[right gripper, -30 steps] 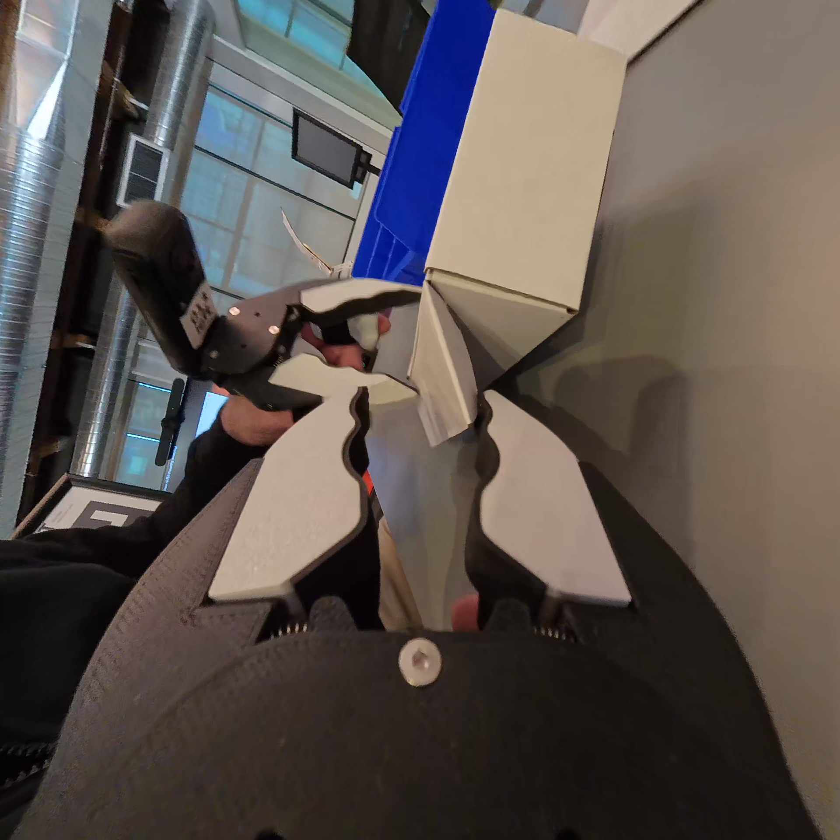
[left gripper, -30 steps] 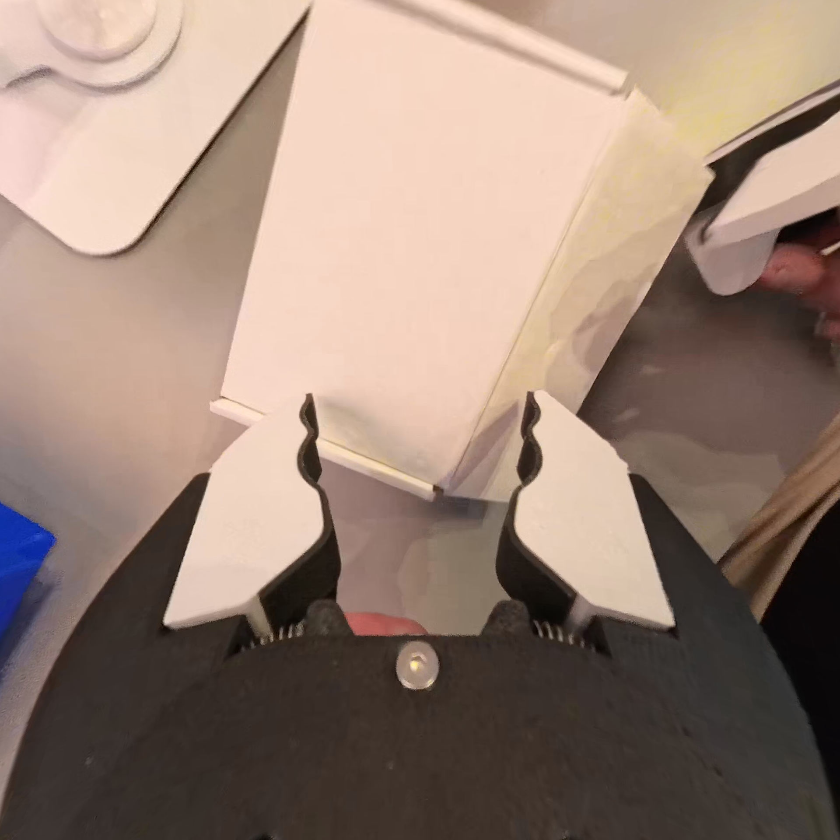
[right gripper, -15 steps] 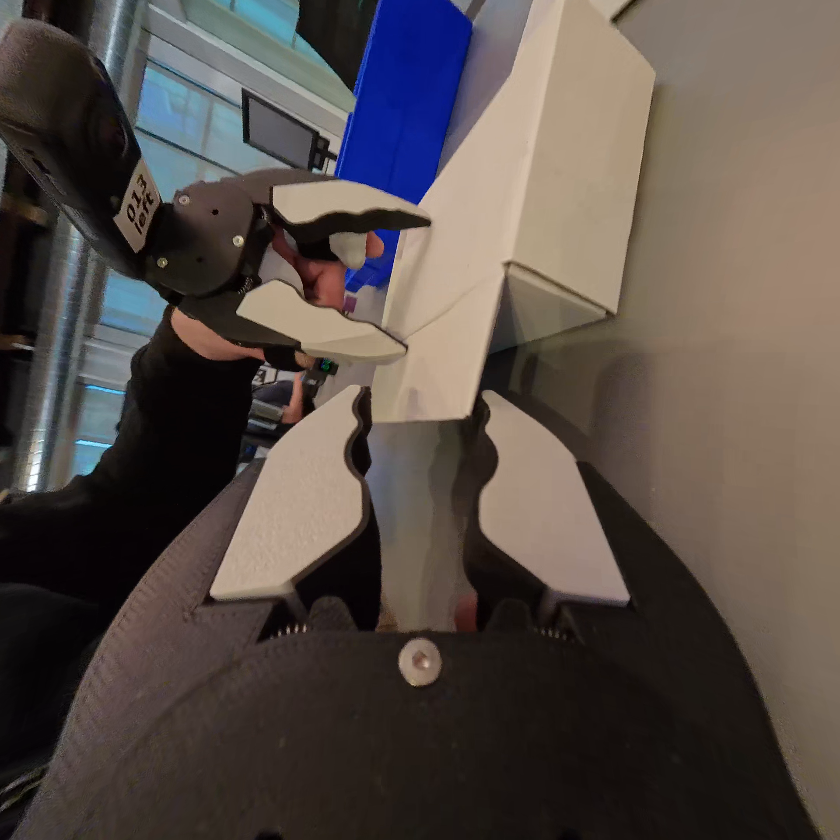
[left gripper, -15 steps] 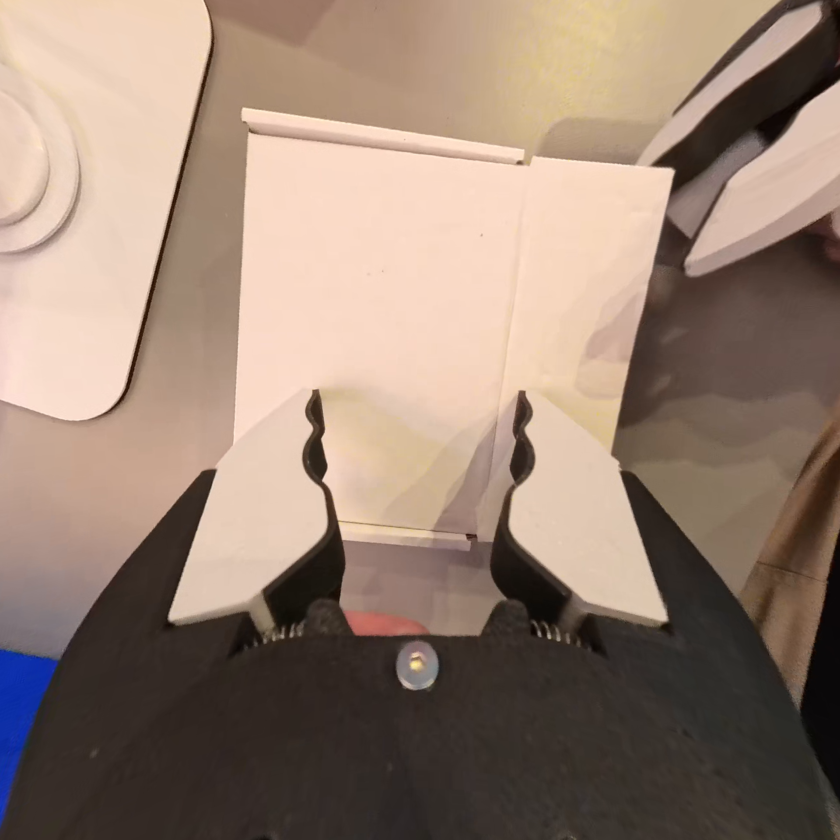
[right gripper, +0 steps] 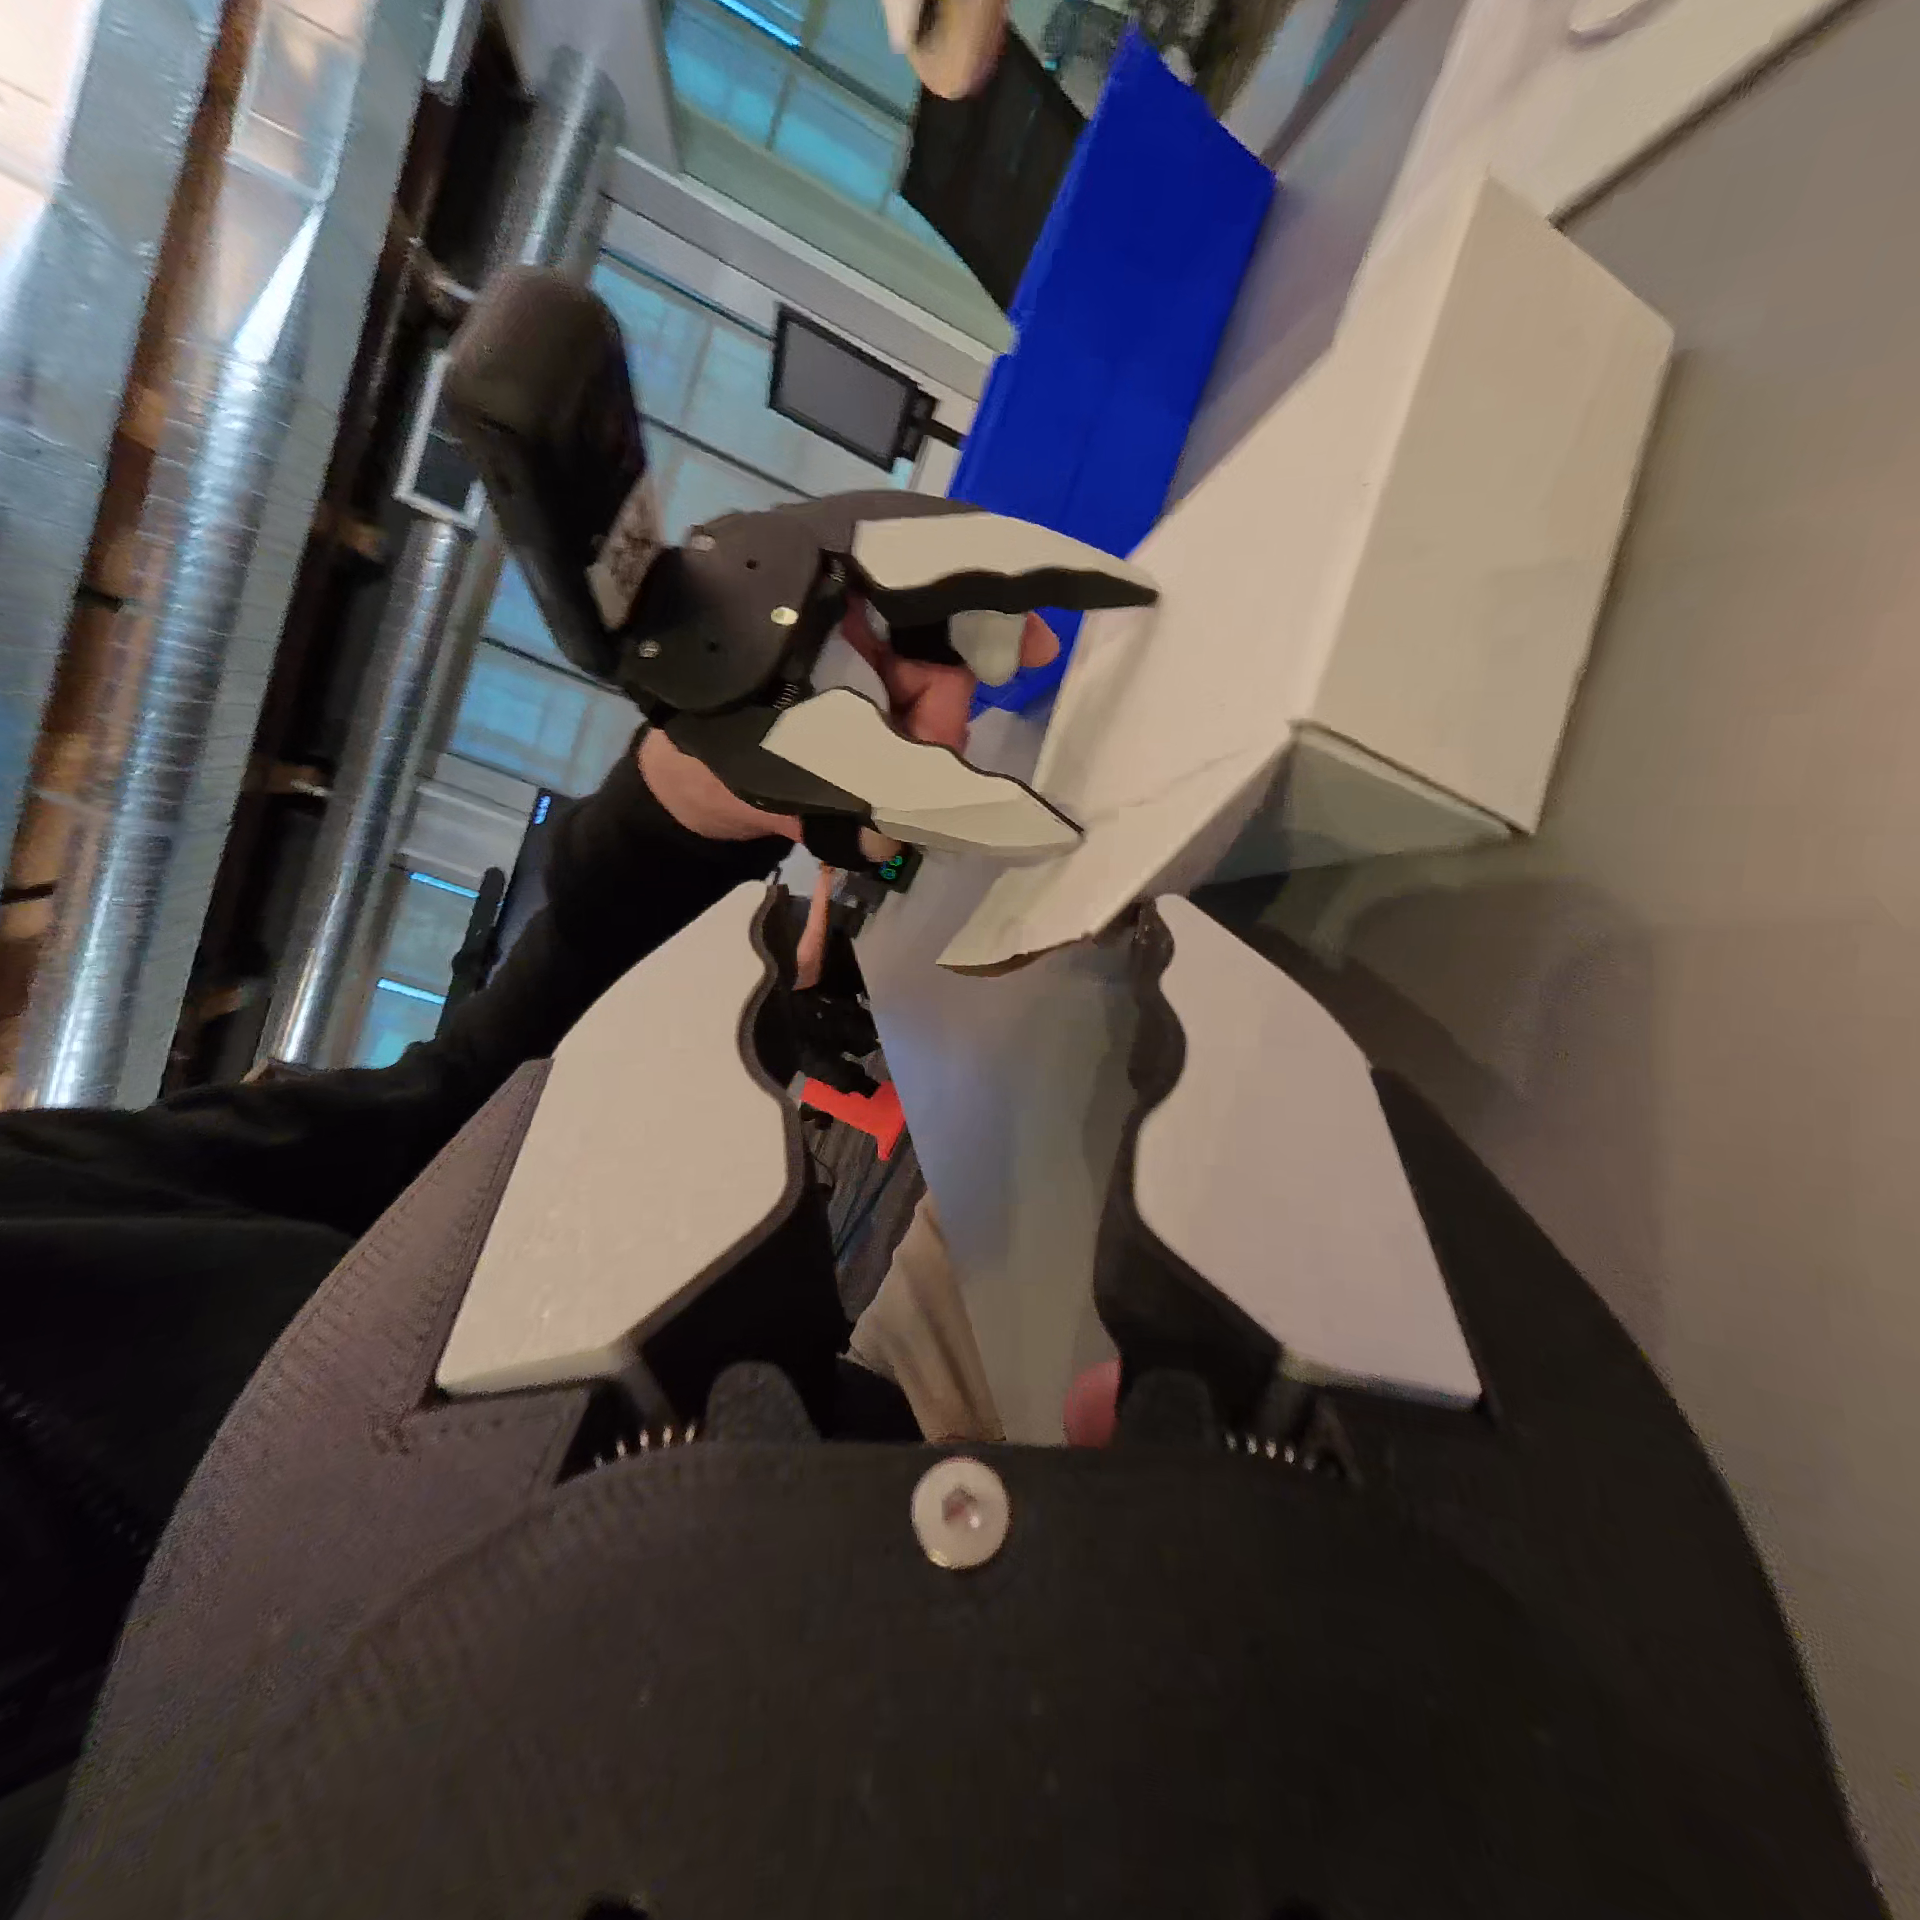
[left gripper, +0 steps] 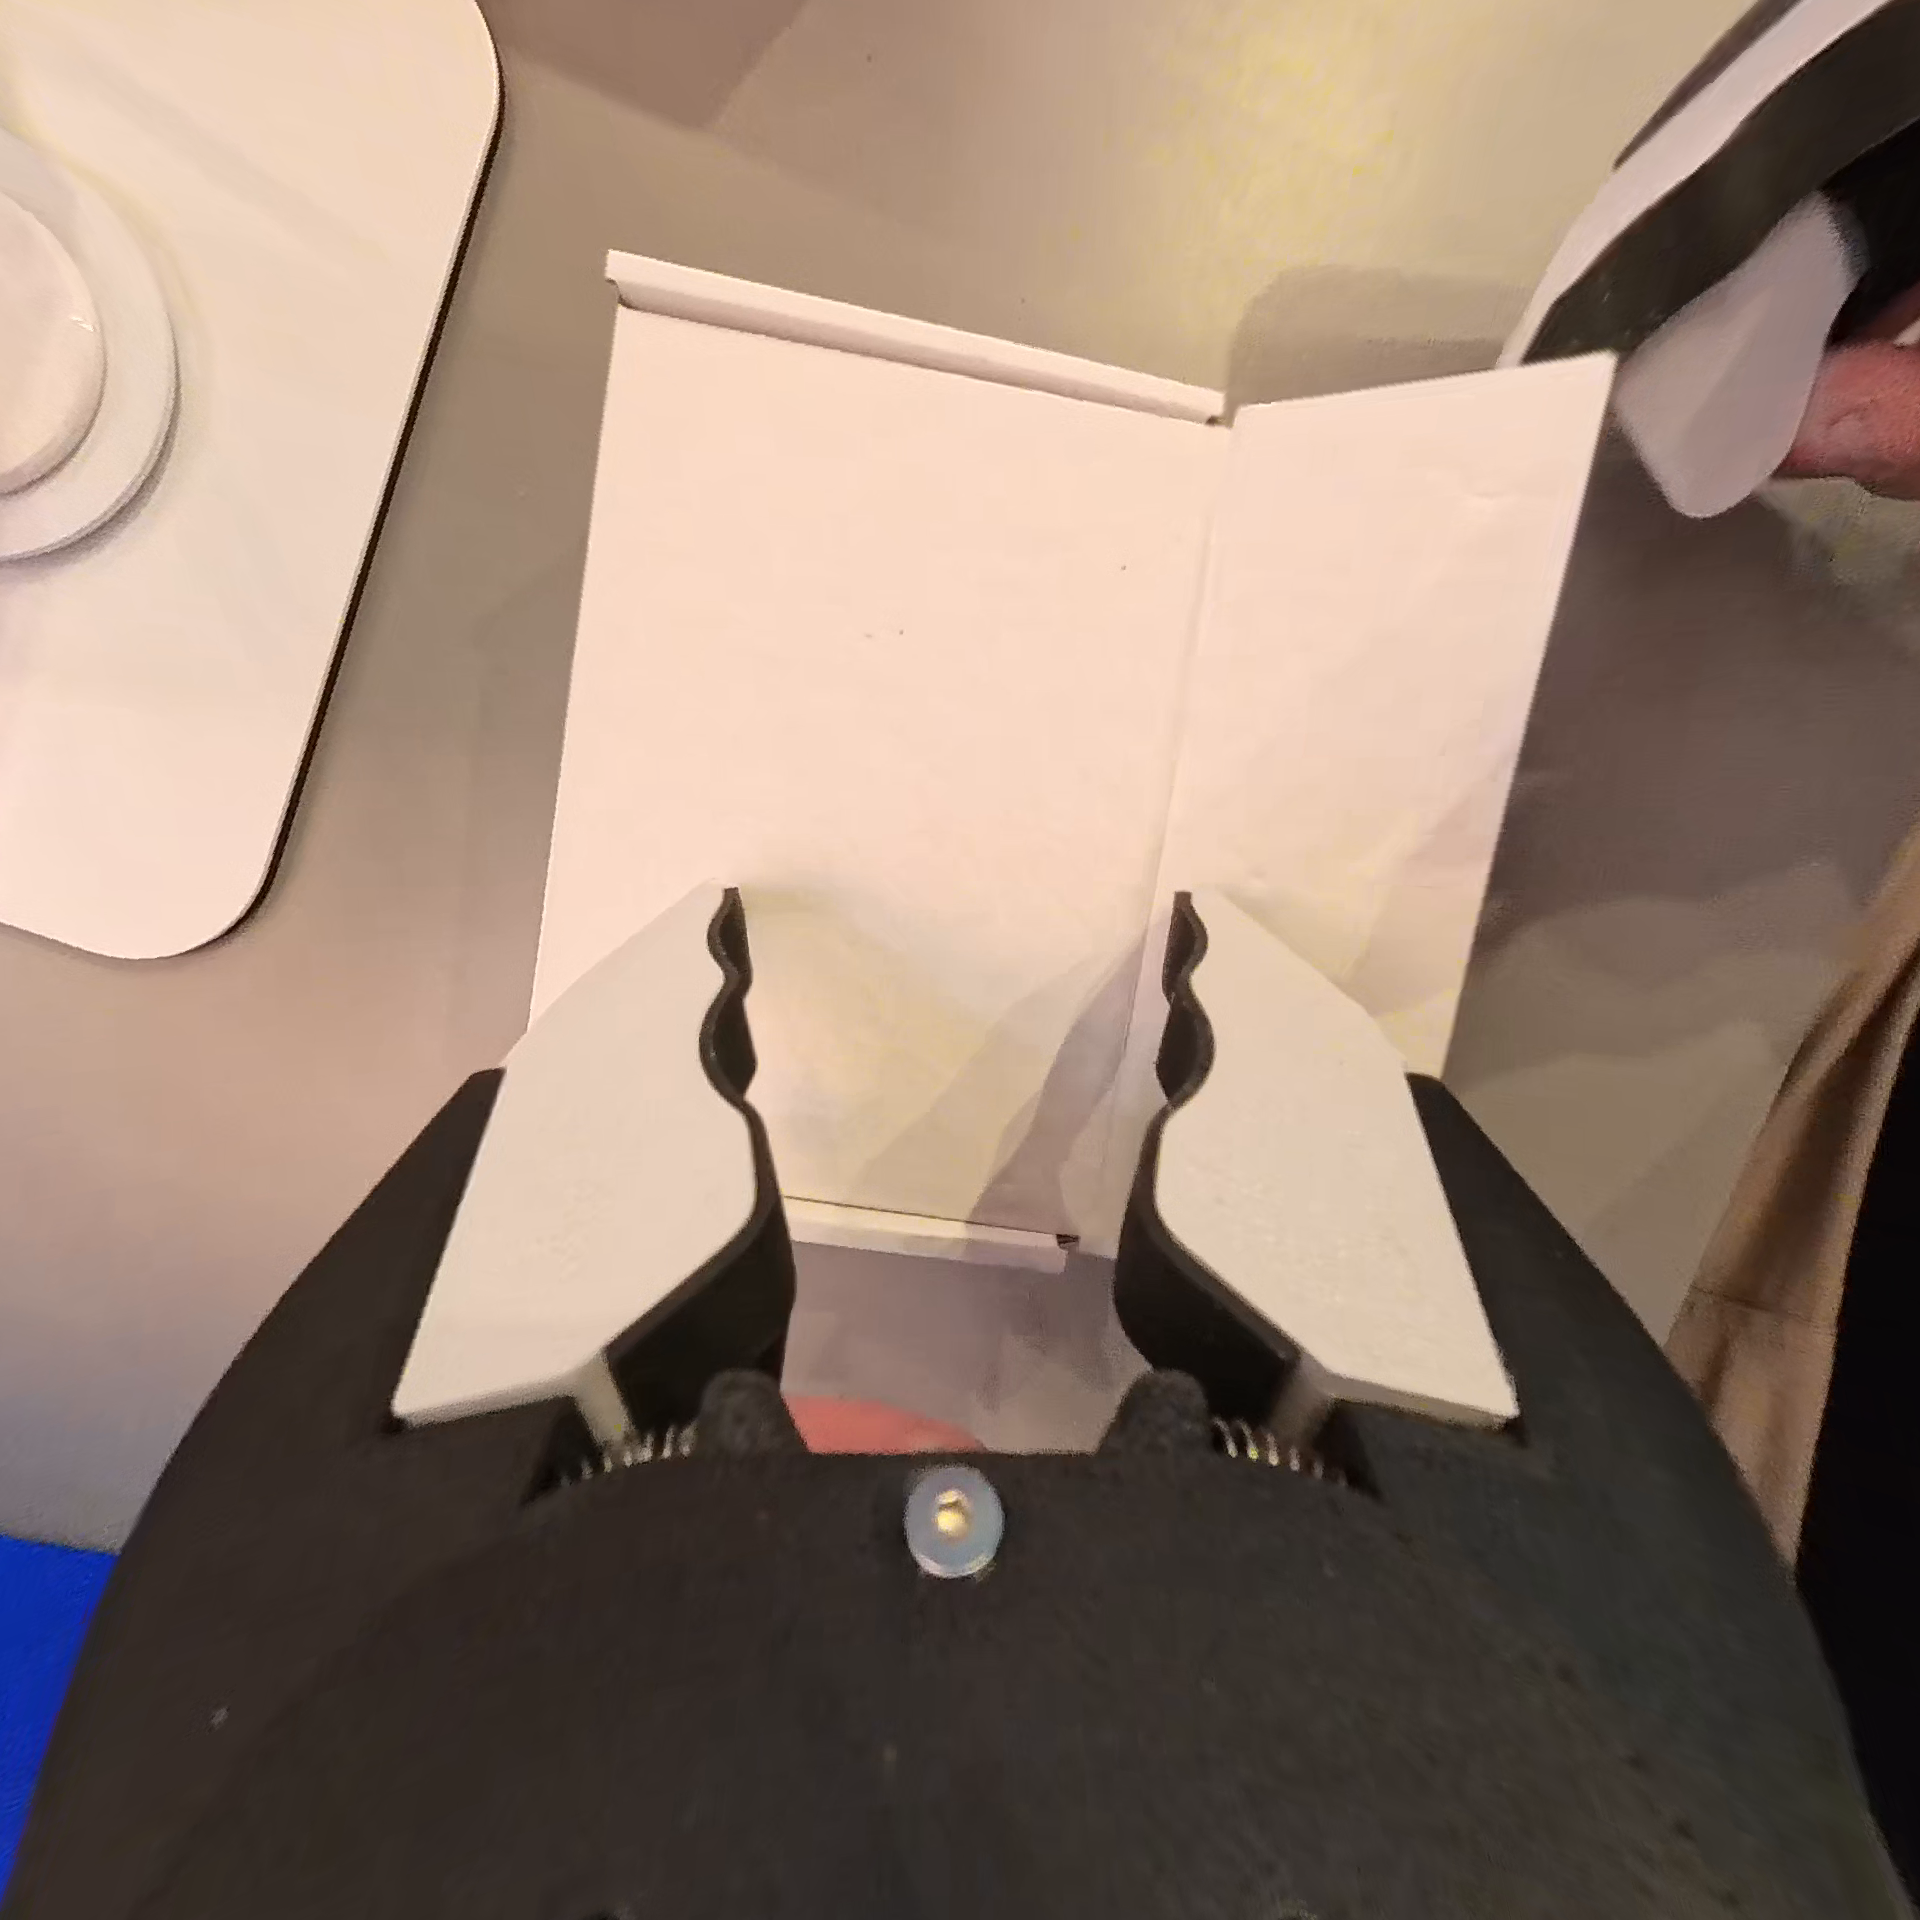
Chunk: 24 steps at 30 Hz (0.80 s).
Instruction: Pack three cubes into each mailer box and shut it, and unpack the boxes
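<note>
A white mailer box point(left gripper: 883, 623) lies on the grey table with its lid down. Its front flap point(left gripper: 1371, 675) is pulled out and stands away from the box on the right side. My left gripper point(left gripper: 956, 899) is open and empty, hovering over the near end of the lid. In the right wrist view the box point(right gripper: 1475, 582) is at the right and the lifted flap point(right gripper: 1091, 831) points at my right gripper point(right gripper: 956, 909). That gripper is open, and the flap's corner sits by its right fingertip. The left gripper point(right gripper: 1112, 717) shows there above the lid. No cubes are in view.
A white board with a round knob point(left gripper: 208, 520) lies on the table left of the box. A blue bin point(right gripper: 1122, 416) stands behind the box, and its corner shows in the left wrist view point(left gripper: 52, 1579). A person's dark sleeve point(right gripper: 312, 1195) is at the left.
The flap has swung out from the box's side and lifted. My right gripper's jaws have opened wider. My left gripper has moved over the lid's near end.
</note>
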{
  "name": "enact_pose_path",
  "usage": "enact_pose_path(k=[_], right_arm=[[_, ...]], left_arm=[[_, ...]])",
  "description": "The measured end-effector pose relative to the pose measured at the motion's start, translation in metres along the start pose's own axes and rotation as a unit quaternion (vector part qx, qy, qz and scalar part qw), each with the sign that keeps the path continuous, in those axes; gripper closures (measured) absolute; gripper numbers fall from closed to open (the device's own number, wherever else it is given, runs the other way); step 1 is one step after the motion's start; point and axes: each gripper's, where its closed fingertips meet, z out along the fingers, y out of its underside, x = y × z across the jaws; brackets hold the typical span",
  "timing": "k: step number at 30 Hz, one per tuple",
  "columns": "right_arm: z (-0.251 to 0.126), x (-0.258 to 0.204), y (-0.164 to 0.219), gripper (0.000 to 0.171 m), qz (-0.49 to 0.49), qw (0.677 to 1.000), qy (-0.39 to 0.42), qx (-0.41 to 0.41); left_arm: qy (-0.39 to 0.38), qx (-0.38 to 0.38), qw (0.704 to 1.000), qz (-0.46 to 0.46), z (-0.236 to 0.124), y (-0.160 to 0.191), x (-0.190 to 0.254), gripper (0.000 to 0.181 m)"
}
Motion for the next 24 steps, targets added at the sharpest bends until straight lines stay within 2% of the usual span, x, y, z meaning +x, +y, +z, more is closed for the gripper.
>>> enact_pose_path(k=[1, 4, 6, 8, 10, 13, 15, 17, 20, 22, 24], right_arm=[[0.0, -0.001, -0.003, 0.11, -0.023, 1.0, 0.004, -0.005], [0.0, 0.011, 0.003, 0.123, -0.101, 0.991, 0.063, -0.055], [0.001, 0.016, 0.008, 0.117, -0.125, 0.986, 0.073, -0.084], [-0.003, 0.036, 0.019, 0.118, -0.185, 0.963, 0.135, -0.145], [-0.001, 0.04, 0.024, 0.117, -0.24, 0.943, 0.158, -0.171], [-0.001, 0.045, 0.027, 0.115, -0.339, 0.9, 0.18, -0.209], [-0.005, 0.051, 0.025, 0.123, -0.376, 0.879, 0.189, -0.226], [-0.013, 0.069, 0.022, 0.128, -0.428, 0.833, 0.237, -0.258], [-0.015, 0.092, 0.025, 0.118, -0.482, 0.775, 0.276, -0.301], [-0.003, 0.089, 0.024, 0.111, -0.505, 0.773, 0.26, -0.282], [0.006, 0.079, 0.017, 0.116, -0.518, 0.785, 0.238, -0.243]], left_arm=[[0.002, 0.003, 1.0, -0.005, 0.0, 0.0, -0.001, 0.106], [-0.01, 0.003, 1.0, 0.002, 0.001, 0.0, -0.004, 0.112], [-0.011, 0.003, 1.0, 0.002, 0.001, 0.0, -0.004, 0.112], [-0.011, 0.002, 1.0, 0.003, 0.001, 0.0, -0.004, 0.112], [-0.012, 0.0, 1.0, 0.004, 0.001, 0.0, -0.004, 0.112], [-0.011, 0.002, 1.0, 0.004, 0.001, 0.0, -0.004, 0.112], [-0.011, 0.0, 1.0, 0.006, 0.001, 0.0, -0.004, 0.112], [-0.01, 0.0, 1.0, 0.007, 0.001, 0.0, -0.004, 0.112], [-0.01, 0.0, 1.0, 0.007, 0.001, 0.0, -0.004, 0.112], [-0.01, 0.002, 1.0, 0.007, 0.001, 0.0, -0.004, 0.112], [-0.011, 0.004, 1.0, 0.006, 0.0, 0.0, -0.004, 0.112]])
